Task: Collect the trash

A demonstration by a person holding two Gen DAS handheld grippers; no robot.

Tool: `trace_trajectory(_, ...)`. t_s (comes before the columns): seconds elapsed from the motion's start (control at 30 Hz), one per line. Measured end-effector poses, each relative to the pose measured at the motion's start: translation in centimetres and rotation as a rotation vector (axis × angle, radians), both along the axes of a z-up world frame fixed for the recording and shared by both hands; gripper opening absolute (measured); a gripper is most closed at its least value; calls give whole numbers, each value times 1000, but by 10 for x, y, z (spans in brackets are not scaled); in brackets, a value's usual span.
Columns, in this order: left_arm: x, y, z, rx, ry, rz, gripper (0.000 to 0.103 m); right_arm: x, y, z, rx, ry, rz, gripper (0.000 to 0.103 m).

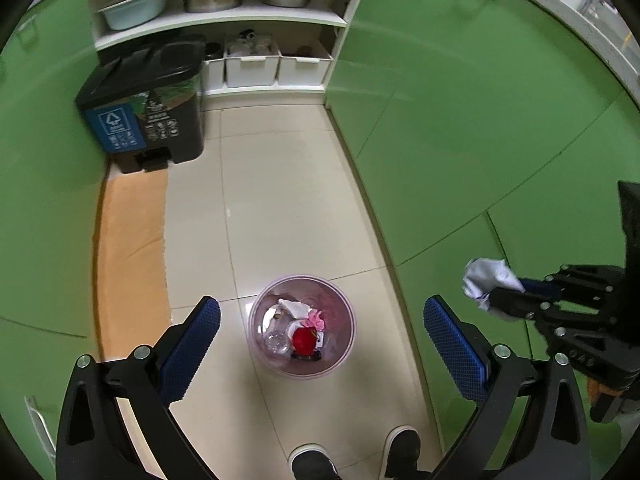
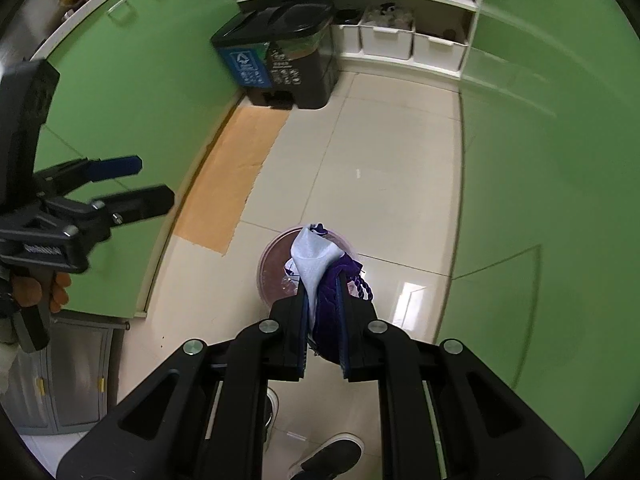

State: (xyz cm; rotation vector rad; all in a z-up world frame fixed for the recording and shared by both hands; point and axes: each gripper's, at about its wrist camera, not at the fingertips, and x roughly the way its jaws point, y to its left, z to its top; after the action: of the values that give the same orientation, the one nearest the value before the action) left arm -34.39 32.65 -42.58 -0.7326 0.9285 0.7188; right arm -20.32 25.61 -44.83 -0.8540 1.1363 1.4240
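Left wrist view first: left gripper point(image 1: 320, 336) spread wide with nothing between the blue pads, hanging right over the small pink bin point(image 1: 302, 326) on the tile floor point(image 1: 280, 200). Bin already holding a red lump point(image 1: 303, 340), a clear bottle point(image 1: 278, 344) and some crumpled paper. Off to the right, right gripper point(image 1: 494, 296) clamped on a pale rag point(image 1: 486, 278), not over the bin from this angle, more in front of the green cabinet point(image 1: 460, 120). Right wrist view: same gripper point(image 2: 322, 300) pinched tight on that rag point(image 2: 312, 256) plus a purple velvety pouch point(image 2: 334, 300) with a twisted cord point(image 2: 362, 284). Probably feather-light, totally limp, no fragility worries, maybe prone to snagging on the pads when let go. Pinched around the bunched middle, which seems the right spot. Long axis running along the fingers, pale tip pointing forward toward the bin rim point(image 2: 266, 256), loose end hidden behind the fingers.
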Motion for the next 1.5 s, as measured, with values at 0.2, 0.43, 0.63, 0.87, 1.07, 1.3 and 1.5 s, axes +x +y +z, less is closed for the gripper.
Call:
trace_trajectory(0.2,-26,6,-3,8,5,45,98,-28,18,-20,-3,29,64,13)
trace_trajectory(0.43,-43,11,-5,9,10,76,98,-43,32,-23,27,4,56,98)
trace_trajectory(0.63,-38,7,18,24,13,61,98,-31,24,-2,14,-21,17,98)
trace_trajectory(0.87,-20,-18,82,39,6,13,98,-12,0,72,54,-16,-41,100)
trace_trajectory(1.07,4,-57,177,72,-20,-44,98,10,-42,185,108,-33,-104,100)
trace_trajectory(1.3,47,-119,294,108,-60,-180,98,56,-117,317,173,-71,-223,100)
trace_trajectory(1.5,94,-164,354,147,-106,-307,98,109,-200,394,222,-146,-378,100)
